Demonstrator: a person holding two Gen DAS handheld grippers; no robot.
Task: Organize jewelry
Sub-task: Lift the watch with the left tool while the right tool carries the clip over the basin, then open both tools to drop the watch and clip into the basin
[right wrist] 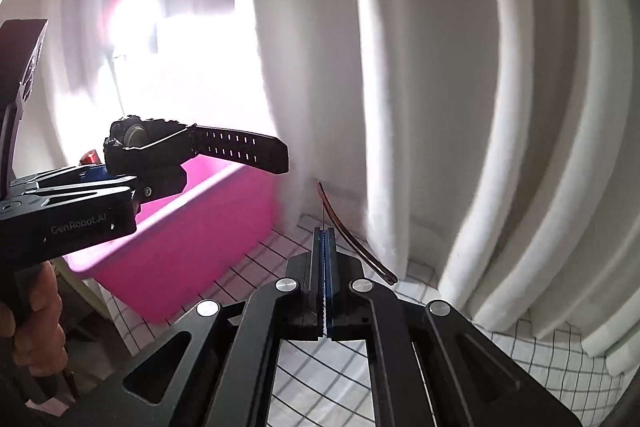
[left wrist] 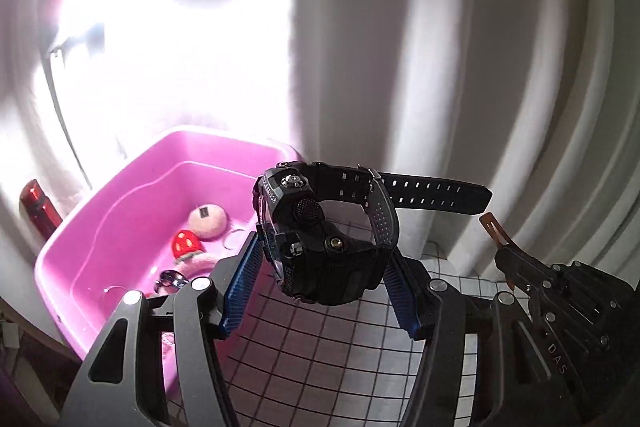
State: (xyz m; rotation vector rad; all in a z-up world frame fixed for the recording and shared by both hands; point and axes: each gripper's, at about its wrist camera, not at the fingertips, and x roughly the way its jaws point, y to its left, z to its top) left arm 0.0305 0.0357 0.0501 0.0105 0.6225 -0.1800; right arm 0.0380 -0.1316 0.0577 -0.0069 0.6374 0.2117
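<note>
White pleated curtain (right wrist: pixel 400 67) filled the background, strongly backlit to the left behind the bin. White cloth with a thin black grid (left wrist: pixel 320 339) covered the surface below both tools.

Landmark: pink rectangular plastic bin (left wrist: pixel 132 211) stood on the grid cloth, against the curtain. Inside it lay a round pale pink plush piece (left wrist: pixel 208 221), a red white-dotted mushroom-shaped charm (left wrist: pixel 185 243) just in front of that, and a silver metal ring (left wrist: pixel 173 279) nearer the bin's front wall; other small pieces there were too blurred to tell. A dark red cylindrical object (left wrist: pixel 38 207) stood outside the bin, at its far left side.

Left gripper (left wrist: pixel 320 259) hung just right of the bin's near right corner, above the cloth, its blue-padded fingers (left wrist: pixel 244 283) clamped on the case of a chunky black digital sports watch (left wrist: pixel 320 239). The watch's perforated strap (left wrist: pixel 436 193) jutted out to the right, away from the bin, clear of the cloth.

Right gripper (right wrist: pixel 325 239) hovered well right of the bin, fingers pressed together on a thin brown translucent curved strip (right wrist: pixel 352 235), one end rising above the fingertips, the other trailing down to the right.
</note>
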